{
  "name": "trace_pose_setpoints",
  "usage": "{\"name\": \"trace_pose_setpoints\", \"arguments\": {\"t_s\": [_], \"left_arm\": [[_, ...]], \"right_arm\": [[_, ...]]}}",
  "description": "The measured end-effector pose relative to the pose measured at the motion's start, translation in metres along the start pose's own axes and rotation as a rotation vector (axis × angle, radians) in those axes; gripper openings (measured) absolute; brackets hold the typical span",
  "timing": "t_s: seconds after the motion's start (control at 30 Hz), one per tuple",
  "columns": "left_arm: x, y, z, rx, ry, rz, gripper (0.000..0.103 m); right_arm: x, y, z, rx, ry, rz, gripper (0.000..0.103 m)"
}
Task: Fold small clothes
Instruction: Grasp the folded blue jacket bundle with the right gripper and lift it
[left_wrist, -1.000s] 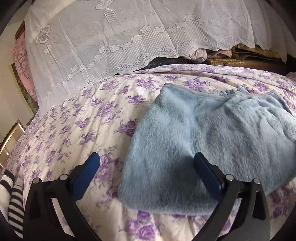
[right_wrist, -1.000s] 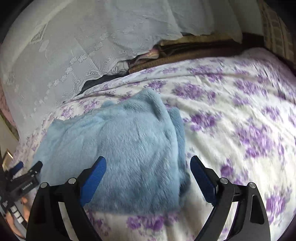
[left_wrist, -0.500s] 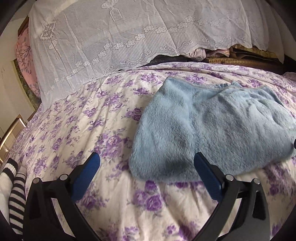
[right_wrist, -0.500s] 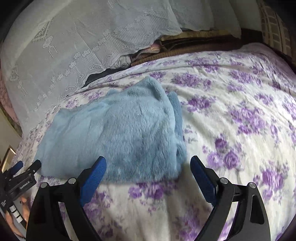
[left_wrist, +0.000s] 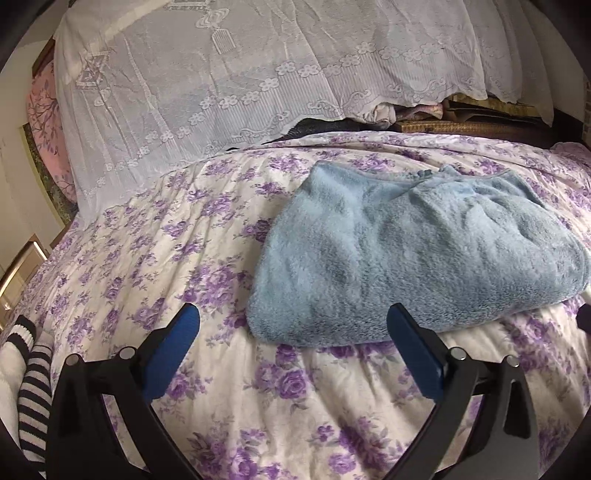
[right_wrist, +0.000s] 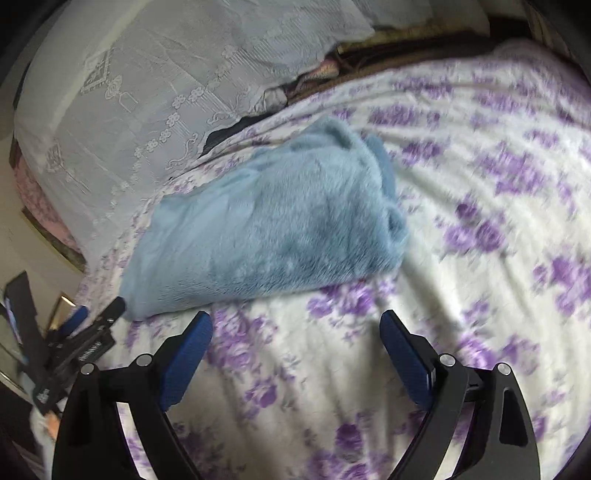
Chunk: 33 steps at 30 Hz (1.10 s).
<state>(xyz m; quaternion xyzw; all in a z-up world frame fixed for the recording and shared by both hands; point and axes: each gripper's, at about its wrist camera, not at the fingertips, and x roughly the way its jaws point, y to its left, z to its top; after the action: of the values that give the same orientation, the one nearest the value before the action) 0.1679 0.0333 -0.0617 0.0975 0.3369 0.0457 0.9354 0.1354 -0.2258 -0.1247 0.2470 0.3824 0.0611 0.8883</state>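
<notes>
Nearest the left camera, the left tongs stand spread wide, both blue pads bare and holding nothing, low over the quilt with its purple flowers. At the near left edge of that view lie two striped socks, which the right view does not show. Just past the right pad sits one fleece, a single pale blue garment folded into a thick bundle, resting on the quilt right of centre. Beyond it one white lace cloth drapes over a heap at the far end of the bed, with a pink cushion at far left.

From the right camera, the right tongs are likewise spread and empty, short of the fleece and not touching it. Only this view shows the other tool from outside: the left tongs at near left, just beside the bundle's near-left corner. The quilt here is blurred. The lace cloth hangs behind.
</notes>
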Motion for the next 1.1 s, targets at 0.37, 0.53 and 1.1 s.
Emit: {"name": "trace_pose_setpoints", "arguments": {"t_s": [0.37,0.53,1.1], "left_arm": [[0.053,-0.023,0.039,-0.001,0.078,0.007,0.099],[0.072,-0.032,0.040,0.007,0.102,-0.003,0.099],[0.067,-0.017,0.040,-0.014,0.103,-0.031,0.099]], "right_arm": [[0.026,-0.020,0.033,0.231,0.004,0.058,0.094],[0.042,-0.022,0.052,0.286,-0.037,0.017,0.094],[0.039,0.001,0.074,0.177,-0.192,-0.087,0.042]]}}
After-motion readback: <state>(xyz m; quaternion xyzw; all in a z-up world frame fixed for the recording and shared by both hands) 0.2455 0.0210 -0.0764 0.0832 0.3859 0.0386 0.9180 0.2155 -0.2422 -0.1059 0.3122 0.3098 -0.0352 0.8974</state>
